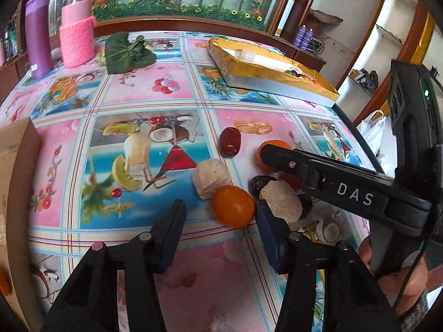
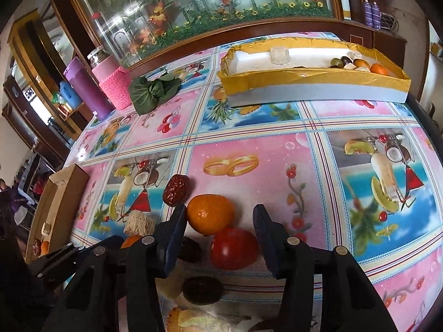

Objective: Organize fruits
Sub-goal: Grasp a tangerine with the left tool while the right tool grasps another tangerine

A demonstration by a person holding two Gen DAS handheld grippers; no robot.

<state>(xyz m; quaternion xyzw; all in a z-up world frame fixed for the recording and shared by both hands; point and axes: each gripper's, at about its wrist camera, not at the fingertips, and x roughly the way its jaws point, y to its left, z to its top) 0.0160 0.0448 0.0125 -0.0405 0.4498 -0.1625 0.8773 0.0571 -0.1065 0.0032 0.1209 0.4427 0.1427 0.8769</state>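
Loose fruits lie on the patterned tablecloth. In the left wrist view my left gripper point(image 1: 220, 213) is open, with a small orange fruit point(image 1: 233, 206) between its fingertips, touching neither. A pale chunk point(image 1: 211, 177), a red date point(image 1: 230, 141) and a beige lump point(image 1: 281, 199) lie close by. The right gripper point(image 1: 274, 152) reaches in from the right over another orange. In the right wrist view my right gripper point(image 2: 220, 217) is open around an orange fruit point(image 2: 209, 213) and a red tomato point(image 2: 234, 247). A date point(image 2: 175, 189) lies to the left.
A gold-rimmed box point(image 2: 313, 87) with several fruits at its right end stands at the back. A brown cardboard box point(image 2: 58, 193) sits at the left edge. Green leaves point(image 2: 153, 90), a pink knitted jar point(image 2: 112, 83) and a purple bottle point(image 2: 85, 90) stand at back left.
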